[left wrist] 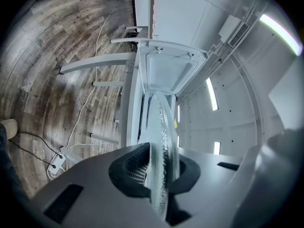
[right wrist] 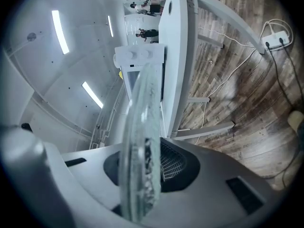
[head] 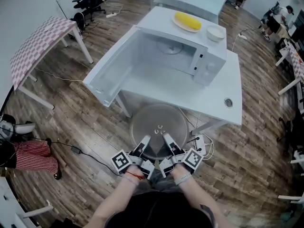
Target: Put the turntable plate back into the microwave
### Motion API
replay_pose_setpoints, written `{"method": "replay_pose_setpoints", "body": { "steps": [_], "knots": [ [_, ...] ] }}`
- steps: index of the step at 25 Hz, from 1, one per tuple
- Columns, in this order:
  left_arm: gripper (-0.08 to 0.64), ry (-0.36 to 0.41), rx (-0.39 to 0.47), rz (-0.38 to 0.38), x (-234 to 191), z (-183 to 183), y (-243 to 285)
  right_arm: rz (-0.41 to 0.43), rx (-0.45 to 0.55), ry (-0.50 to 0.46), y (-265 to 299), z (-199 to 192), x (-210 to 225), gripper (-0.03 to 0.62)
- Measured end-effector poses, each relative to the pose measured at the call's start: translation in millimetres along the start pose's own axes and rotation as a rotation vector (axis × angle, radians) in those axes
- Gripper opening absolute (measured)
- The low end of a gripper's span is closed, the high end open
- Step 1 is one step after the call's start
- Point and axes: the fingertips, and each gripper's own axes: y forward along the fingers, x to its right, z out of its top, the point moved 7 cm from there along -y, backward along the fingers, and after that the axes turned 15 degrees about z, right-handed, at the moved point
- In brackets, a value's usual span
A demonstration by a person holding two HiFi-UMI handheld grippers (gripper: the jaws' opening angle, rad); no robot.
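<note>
Gripping the turntable plate (head: 159,127) side by side: left gripper (head: 144,146), right gripper (head: 169,145).

The turntable plate (head: 159,129) hangs level above the floor (head: 85,122), just in front of the tabletop's (head: 232,91) near edge, its near rim clamped by the left claw (head: 144,141) and, beside it, the right claw (head: 167,139). Behind, the microwave (head: 209,63) sits on the tabletop, its door (head: 110,70) swung out to the left. A dish (head: 187,23) and a bowl (head: 215,33) rest on top of the microwave.
</note>
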Motion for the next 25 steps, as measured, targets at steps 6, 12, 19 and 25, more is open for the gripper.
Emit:
{"method": "replay_pose_setpoints", "body": {
  "steps": [6, 12, 19, 25],
  "knots": [
    [0.032, -0.001, 0.024, 0.004, -1.2, 6.2, 14.6, -0.010, -0.022, 0.004, 12.6, 12.7, 6.4, 0.078],
    [0.032, 0.000, 0.028, 0.031, -2.9, 8.8, 17.3, -0.018, -0.018, 0.023, 14.5, 14.5, 12.1, 0.078],
    [0.032, 0.012, 0.007, 0.027, 5.3, 17.9, 22.3, -0.010, 0.002, 0.020, 23.9, 13.7, 9.8, 0.078],
    [0.032, 0.023, -0.042, 0.023, 13.5, 26.8, 43.3, 0.010, 0.053, 0.012, 35.6, 24.9, 9.8, 0.078]
  ]
}}
